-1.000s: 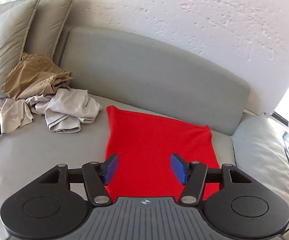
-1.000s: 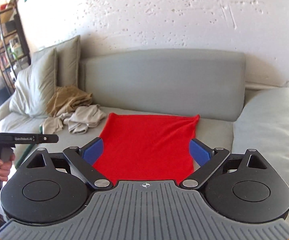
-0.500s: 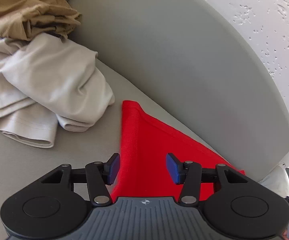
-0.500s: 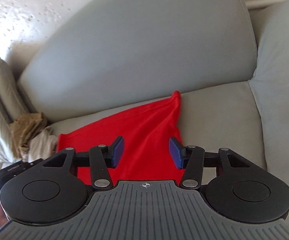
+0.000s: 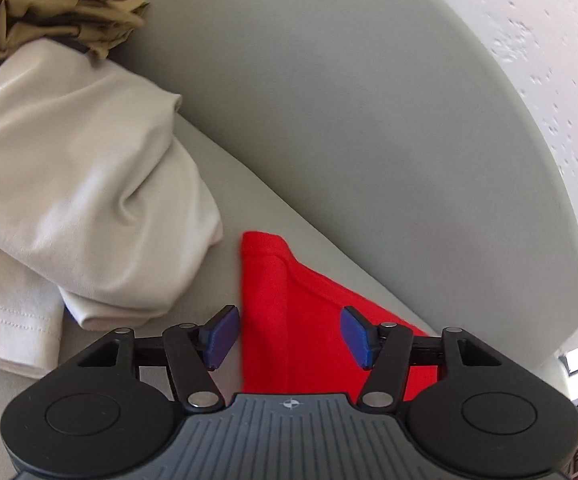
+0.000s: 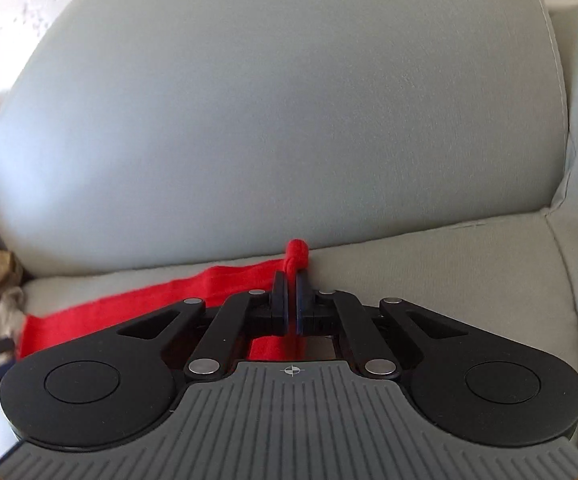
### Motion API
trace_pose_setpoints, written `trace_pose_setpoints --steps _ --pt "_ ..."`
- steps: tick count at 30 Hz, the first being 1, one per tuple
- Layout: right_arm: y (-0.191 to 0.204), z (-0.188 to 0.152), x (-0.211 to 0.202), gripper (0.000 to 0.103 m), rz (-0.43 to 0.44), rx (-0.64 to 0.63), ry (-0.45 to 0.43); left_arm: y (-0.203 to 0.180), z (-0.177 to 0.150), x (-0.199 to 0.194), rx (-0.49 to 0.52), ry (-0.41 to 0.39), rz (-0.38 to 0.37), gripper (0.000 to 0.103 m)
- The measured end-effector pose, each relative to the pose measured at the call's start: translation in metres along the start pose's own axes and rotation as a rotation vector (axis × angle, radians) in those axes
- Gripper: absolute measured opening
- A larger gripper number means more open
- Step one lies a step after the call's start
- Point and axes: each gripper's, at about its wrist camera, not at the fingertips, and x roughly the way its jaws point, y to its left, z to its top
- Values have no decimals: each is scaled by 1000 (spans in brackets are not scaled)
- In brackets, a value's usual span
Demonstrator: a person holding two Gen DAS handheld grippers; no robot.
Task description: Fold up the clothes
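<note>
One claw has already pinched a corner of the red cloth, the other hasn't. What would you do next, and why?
Probably close the left gripper. Its jaws stand open over the other far corner of the red cloth, while the right gripper has just closed on its own corner. With both corners held, the far edge could be lifted to fold.

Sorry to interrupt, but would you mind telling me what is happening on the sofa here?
A person is folding clothes with a handheld claw in each hand. The right claw has just closed on the far corner of a red garment spread on the grey sofa, and a tuft of red fabric pokes out beyond its fingertips. The left claw is open over the garment's other far corner, not yet pinching it. A crumpled beige shirt and a tan garment lie heaped to the side.
</note>
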Motion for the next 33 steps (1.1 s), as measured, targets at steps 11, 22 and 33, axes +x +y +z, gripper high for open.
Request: trace_pose_setpoints --steps 11,22,33 --pt "-19 -5 8 1 72 95 21 13 16 28 -108 23 -55 56" --pt "-13 -9 11 1 58 116 16 4 10 -5 -28 -36 16 7" --pt "39 -1 -124 2 -58 95 -84 -97 -8 -142 293 -101 -1 6"
